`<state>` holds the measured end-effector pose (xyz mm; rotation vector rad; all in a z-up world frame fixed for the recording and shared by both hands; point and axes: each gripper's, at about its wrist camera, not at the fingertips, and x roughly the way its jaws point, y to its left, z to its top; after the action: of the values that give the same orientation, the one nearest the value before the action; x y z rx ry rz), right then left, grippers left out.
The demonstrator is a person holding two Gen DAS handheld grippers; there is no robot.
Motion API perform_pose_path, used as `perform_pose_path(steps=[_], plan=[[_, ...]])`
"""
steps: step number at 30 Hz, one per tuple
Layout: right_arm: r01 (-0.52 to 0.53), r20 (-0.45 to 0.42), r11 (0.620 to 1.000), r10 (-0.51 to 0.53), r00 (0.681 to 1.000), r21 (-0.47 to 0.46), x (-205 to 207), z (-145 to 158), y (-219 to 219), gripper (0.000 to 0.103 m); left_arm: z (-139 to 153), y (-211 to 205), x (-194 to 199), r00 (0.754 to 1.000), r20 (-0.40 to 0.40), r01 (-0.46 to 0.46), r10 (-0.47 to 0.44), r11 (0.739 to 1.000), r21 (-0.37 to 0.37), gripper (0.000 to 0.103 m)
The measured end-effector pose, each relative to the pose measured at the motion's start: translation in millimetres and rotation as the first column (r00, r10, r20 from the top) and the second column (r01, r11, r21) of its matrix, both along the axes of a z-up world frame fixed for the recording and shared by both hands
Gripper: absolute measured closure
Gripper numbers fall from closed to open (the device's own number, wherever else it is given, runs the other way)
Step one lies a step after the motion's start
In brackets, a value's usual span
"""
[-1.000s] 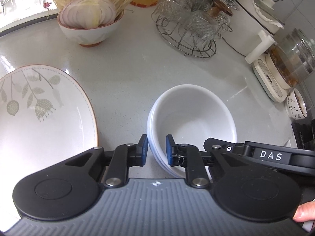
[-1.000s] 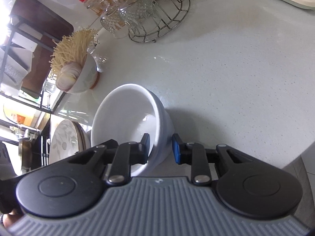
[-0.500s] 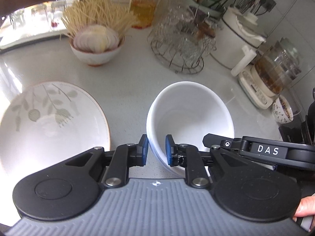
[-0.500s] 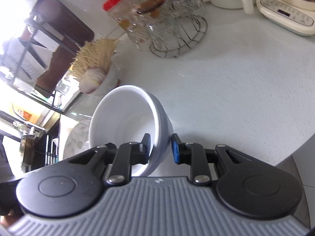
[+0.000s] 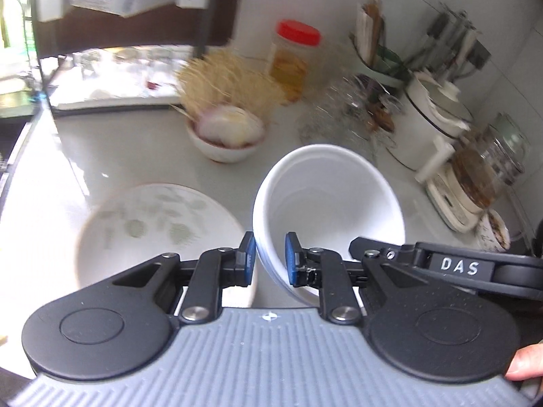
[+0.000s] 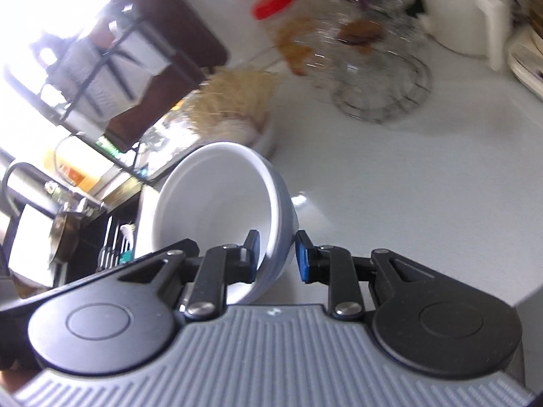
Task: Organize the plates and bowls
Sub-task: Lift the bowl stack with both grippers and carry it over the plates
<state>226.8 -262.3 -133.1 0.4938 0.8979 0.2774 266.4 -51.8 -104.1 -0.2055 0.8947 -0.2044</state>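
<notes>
Left gripper (image 5: 268, 259) and right gripper (image 6: 276, 256) both clamping white bowl (image 5: 325, 203) rim, leaf-patterned plate (image 5: 156, 224) clear only in left view

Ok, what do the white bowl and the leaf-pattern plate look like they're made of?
White bowl: likely glazed ceramic or porcelain; thick rim, glossy highlights, though melamine can't be ruled out.
Leaf-pattern plate: probably glazed ceramic too; smooth white face, printed leaves, thin brown rim line. Blur leaves it open.

Leaf-patterned plate (image 5: 152, 224) motion-blurred, near edge hidden behind gripper body. Glass rack (image 6: 376, 78) at one o'clock smeared; contents unreadable. White bowl (image 5: 325, 200) base hidden.
</notes>
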Motion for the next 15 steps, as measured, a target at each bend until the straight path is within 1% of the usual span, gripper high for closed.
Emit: perform_pose_path(steps=[2, 5, 9, 12, 15], plan=[[-0.032, 0.015, 0.999, 0.032, 0.999, -0.001, 4, 6, 12, 0.077, 4, 12, -3, 0.999, 0.004, -0.038, 0.038, 0.999, -0.003, 0.081], [-0.087, 0.016, 0.996, 0.087, 0.996, -0.001, 12, 9, 29, 0.077, 7, 33, -7, 0.995, 0.010, -0.095, 0.095, 0.995, -0.014, 0.081], [-0.144, 0.012, 0.990, 0.144, 0.990, 0.004, 17, 11, 54, 0.077, 8, 57, -16, 0.986, 0.016, -0.165, 0.166, 0.986, -0.009, 0.081], [-0.188, -0.004, 0.982, 0.188, 0.982, 0.007, 18, 8, 71, 0.077, 5, 74, -22, 0.977, 0.009, -0.212, 0.212, 0.977, -0.017, 0.081], [-0.236, -0.015, 0.972, 0.236, 0.972, -0.009, 20, 0, 87, 0.077, -1, 90, -26, 0.970, 0.001, -0.243, 0.243, 0.970, -0.021, 0.081]])
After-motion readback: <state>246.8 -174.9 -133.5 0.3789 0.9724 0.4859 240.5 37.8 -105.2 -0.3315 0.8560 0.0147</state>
